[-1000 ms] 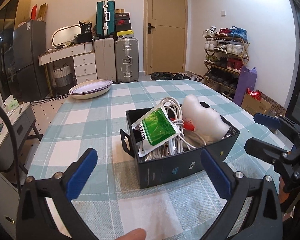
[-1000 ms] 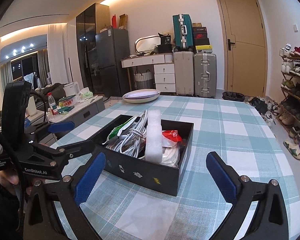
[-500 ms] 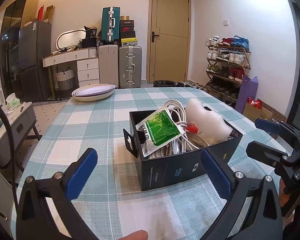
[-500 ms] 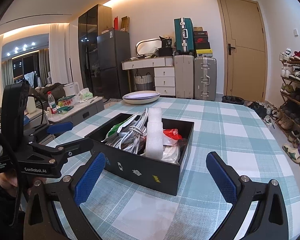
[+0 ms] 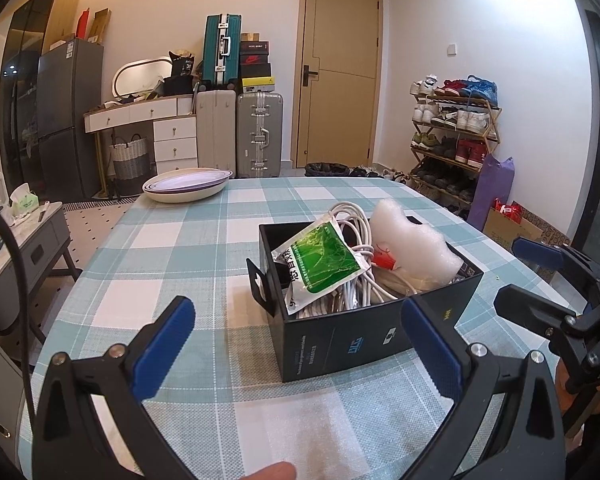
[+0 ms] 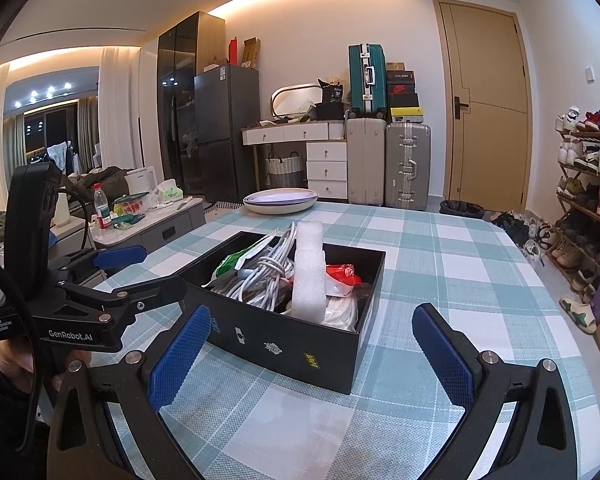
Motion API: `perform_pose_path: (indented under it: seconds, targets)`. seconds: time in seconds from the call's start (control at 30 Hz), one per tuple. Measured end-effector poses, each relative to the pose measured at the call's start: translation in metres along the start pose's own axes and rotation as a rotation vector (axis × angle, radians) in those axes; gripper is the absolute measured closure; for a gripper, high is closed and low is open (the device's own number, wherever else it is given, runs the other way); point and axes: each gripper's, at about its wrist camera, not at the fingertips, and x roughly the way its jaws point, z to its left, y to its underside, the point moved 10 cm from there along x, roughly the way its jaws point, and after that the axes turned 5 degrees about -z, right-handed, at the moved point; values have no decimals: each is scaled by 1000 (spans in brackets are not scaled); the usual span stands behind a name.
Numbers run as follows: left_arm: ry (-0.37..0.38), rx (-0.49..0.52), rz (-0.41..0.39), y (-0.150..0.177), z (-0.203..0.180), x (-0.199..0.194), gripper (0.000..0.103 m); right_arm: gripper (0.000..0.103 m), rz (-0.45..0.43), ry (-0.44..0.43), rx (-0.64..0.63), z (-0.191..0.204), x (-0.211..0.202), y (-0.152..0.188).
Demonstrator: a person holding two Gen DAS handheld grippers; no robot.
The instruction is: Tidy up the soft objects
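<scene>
A black box (image 5: 364, 340) (image 6: 300, 340) stands on the checked tablecloth. It holds a green and white packet (image 5: 320, 268) (image 6: 230, 261), a bundle of white cable (image 5: 356, 224) (image 6: 264, 272), a white foam piece (image 5: 408, 248) (image 6: 309, 272) and a red packet (image 6: 342, 276). My left gripper (image 5: 300, 340) is open and empty, held back in front of the box; it also shows at the left of the right wrist view (image 6: 140, 268). My right gripper (image 6: 312, 352) is open and empty, in front of the box; it shows at the right of the left wrist view (image 5: 528, 276).
A stack of shallow dishes (image 5: 188, 190) (image 6: 280, 201) sits at the far end of the table (image 5: 172, 240). Suitcases (image 5: 236, 132), a white dresser, a fridge, a door and a shoe rack (image 5: 452, 140) stand beyond. A low side table (image 6: 156, 220) with bottles is at the left.
Both cameras have tilted or drawn back slightly, so the box sits lower and the room shows more. Both grippers stay open and the box contents are unchanged.
</scene>
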Motion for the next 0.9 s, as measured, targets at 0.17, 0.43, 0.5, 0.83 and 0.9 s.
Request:
perform_pose_path:
  seconds: [0.17, 0.43, 0.5, 0.83, 0.9]
  targets:
    - [-3, 0, 0, 0, 0, -1, 0, 0, 0, 0, 0, 0, 1, 0]
    - [-3, 0, 0, 0, 0, 0, 0, 0, 1, 0, 8, -3, 2, -2]
    - [-3, -1, 0, 0, 0, -1, 0, 0, 1, 0, 7, -3, 2, -1]
    - [-3, -1, 0, 0, 0, 0, 0, 0, 0, 0, 7, -3, 2, -1]
    - [-3, -1, 0, 0, 0, 0, 0, 0, 0, 0, 7, -3, 2, -1]
